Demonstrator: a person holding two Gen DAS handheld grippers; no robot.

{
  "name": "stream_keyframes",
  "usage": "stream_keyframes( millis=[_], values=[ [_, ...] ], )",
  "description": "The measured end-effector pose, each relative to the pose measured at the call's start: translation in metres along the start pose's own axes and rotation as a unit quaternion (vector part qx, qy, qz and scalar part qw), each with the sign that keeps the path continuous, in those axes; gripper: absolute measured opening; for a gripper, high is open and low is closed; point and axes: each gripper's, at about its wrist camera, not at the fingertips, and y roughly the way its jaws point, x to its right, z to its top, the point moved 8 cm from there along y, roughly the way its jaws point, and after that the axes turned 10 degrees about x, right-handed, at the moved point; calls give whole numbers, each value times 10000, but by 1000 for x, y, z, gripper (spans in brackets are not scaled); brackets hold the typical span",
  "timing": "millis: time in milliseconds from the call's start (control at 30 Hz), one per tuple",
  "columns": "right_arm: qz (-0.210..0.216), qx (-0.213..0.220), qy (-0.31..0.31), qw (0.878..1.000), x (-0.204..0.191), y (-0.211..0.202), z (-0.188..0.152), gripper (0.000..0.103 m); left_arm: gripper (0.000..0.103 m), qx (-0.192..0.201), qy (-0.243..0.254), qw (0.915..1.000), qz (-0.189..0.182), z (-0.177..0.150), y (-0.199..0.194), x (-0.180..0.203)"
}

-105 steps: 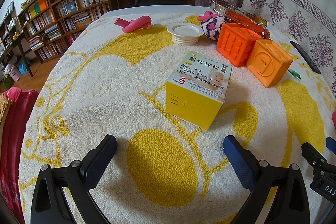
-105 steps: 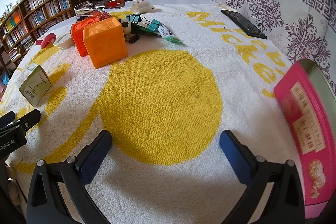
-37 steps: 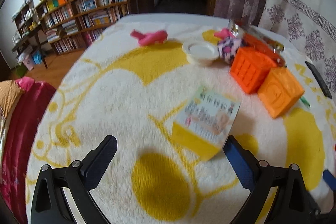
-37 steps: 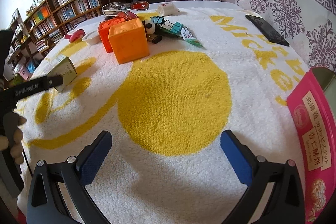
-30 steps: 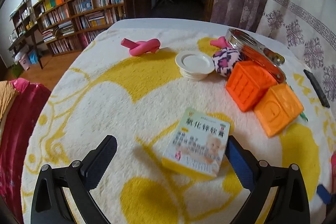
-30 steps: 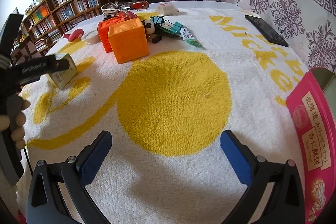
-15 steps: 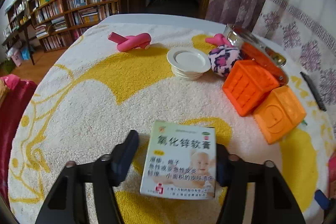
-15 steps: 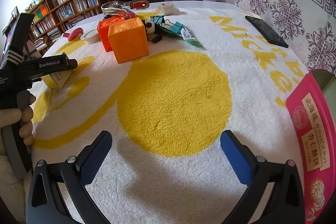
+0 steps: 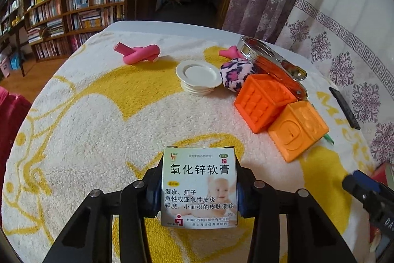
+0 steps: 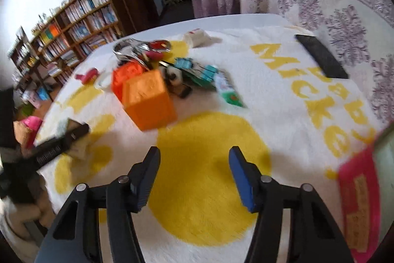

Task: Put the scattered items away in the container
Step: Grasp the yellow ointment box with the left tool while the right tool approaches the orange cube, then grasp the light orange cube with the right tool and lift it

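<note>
My left gripper (image 9: 199, 189) is shut on the ointment box (image 9: 199, 186), a white and yellow carton with a baby picture, held just above the towel. In the right wrist view the left gripper (image 10: 56, 144) shows at the left with the box between its fingers. My right gripper (image 10: 194, 171) is open and empty above the yellow circle of the towel. Two orange cubes (image 9: 298, 132) (image 9: 263, 100) lie at the right. The pink container (image 10: 359, 203) sits at the right edge of the right wrist view.
A white lid (image 9: 199, 74), a pink toy (image 9: 138, 54), a leopard-print ball (image 9: 236, 74) and a glass jar (image 9: 270, 65) lie at the far side. Binder clips (image 10: 197, 70) and a tube (image 10: 227, 89) lie behind the cubes. A black remote (image 10: 321, 58) lies at the far right.
My left gripper closed on the ointment box and lifted it off the towel. My right gripper narrowed its opening and moved forward; its view is blurred by motion.
</note>
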Motion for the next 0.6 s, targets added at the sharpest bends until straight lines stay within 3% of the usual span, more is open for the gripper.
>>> stream_keyframes(
  millis=[133, 200, 267, 600],
  values=[
    [349, 76, -73, 9993, -24, 9, 15, 64, 46, 37, -110, 9999, -15, 3, -2, -3],
    [381, 133, -263, 9988, -34, 16, 22, 74, 46, 44, -144, 9999, -46, 3, -3, -3],
    [339, 160, -422, 9984, -40, 27, 27, 77, 46, 61, -173, 9998, -82, 4, -5, -2],
    [407, -59, -392, 9984, -42, 72, 32, 76, 46, 91, -209, 9996, -181, 5, -9, 0]
  ],
)
